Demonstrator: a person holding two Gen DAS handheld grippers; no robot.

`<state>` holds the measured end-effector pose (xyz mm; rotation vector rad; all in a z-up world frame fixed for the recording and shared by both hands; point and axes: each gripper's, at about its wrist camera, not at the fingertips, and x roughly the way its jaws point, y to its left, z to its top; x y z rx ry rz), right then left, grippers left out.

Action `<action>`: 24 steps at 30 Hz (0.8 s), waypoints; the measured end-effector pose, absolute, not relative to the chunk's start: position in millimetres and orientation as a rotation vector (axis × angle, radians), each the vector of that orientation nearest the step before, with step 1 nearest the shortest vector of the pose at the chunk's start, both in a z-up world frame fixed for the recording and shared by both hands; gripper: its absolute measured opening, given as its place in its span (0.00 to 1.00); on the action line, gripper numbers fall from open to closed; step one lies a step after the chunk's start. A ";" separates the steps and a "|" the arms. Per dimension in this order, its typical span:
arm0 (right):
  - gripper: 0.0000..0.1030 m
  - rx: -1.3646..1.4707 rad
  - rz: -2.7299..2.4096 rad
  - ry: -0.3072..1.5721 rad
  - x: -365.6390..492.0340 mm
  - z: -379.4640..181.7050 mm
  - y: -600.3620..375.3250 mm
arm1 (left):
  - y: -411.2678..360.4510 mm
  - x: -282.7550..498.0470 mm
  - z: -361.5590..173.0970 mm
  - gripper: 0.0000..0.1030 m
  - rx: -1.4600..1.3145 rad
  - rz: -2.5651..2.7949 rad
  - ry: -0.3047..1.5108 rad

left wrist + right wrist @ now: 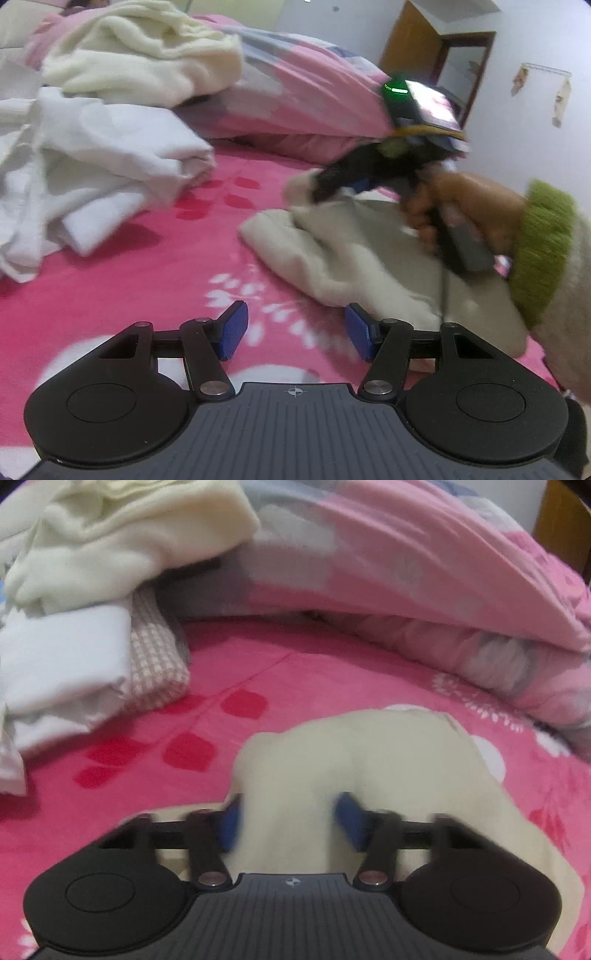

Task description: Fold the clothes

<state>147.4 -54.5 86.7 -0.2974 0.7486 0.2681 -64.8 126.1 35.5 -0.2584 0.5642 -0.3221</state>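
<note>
On a bed (147, 266) covered in a bright pink flowered sheet, a person is folding a cream garment (354, 266), working a hand-held gripper in each hand. The garment is lying on the right half of the bed, near the camera, already partly doubled over. The right hand-held gripper (288, 819) is reaching into the cloth with a fold of it bunched between its blue pads (351, 821); the pads are standing fairly far apart and the frame is blurred, so it cannot be told whether they are pinching the cloth or merely straddling it. Judging by the raised ridge of fabric, the far edge is being lifted so it can be carried over. The left hand-held gripper (295, 332) is hovering wide apart and empty just beside the garment's near edge, seemingly waiting to pin or take a corner. To the far left, a heap of white clothes (92, 166) and a cream blanket (140, 55) are sitting against a rumpled pink quilt (314, 96), apparently kept clear of the folding space.
</note>
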 end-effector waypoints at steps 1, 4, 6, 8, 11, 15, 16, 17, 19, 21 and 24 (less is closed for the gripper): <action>0.28 -0.287 0.273 0.729 139.8 90.8 -59.2 | 131.5 -62.7 34.1 0.57 -0.277 -0.315 0.568; 0.16 -0.219 0.292 0.672 116.4 106.8 -78.9 | 143.4 -54.4 29.5 0.57 -0.336 -0.300 0.587; 0.14 -0.123 0.317 0.646 97.8 120.5 -101.5 | 144.7 -52.3 29.2 0.56 -0.355 -0.298 0.590; 0.13 -0.023 0.351 0.625 77.3 133.2 -126.7 | 143.7 -52.1 30.6 0.56 -0.365 -0.304 0.586; 0.11 0.066 0.406 0.576 35.4 147.3 -155.6 | 143.0 -50.9 31.6 0.56 -0.372 -0.318 0.579; 0.11 0.148 0.467 0.521 -26.8 153.8 -188.0 | 141.0 -46.7 34.3 0.56 -0.393 -0.339 0.580; 0.11 0.169 0.479 0.512 -41.5 153.7 -195.6 | 141.1 -46.6 35.3 0.56 -0.400 -0.347 0.580; 0.11 0.199 0.490 0.511 -54.8 151.5 -203.5 | 141.5 -47.3 36.7 0.56 -0.408 -0.359 0.577; 0.11 0.259 0.511 0.510 -81.2 147.1 -219.4 | 142.1 -49.1 39.6 0.56 -0.425 -0.383 0.569; 0.11 0.306 0.511 0.521 -105.9 138.5 -234.6 | 141.0 -50.1 42.1 0.56 -0.444 -0.411 0.567; 0.11 0.360 0.477 0.585 -134.0 111.9 -252.7 | 132.9 -51.1 44.0 0.56 -0.456 -0.465 0.580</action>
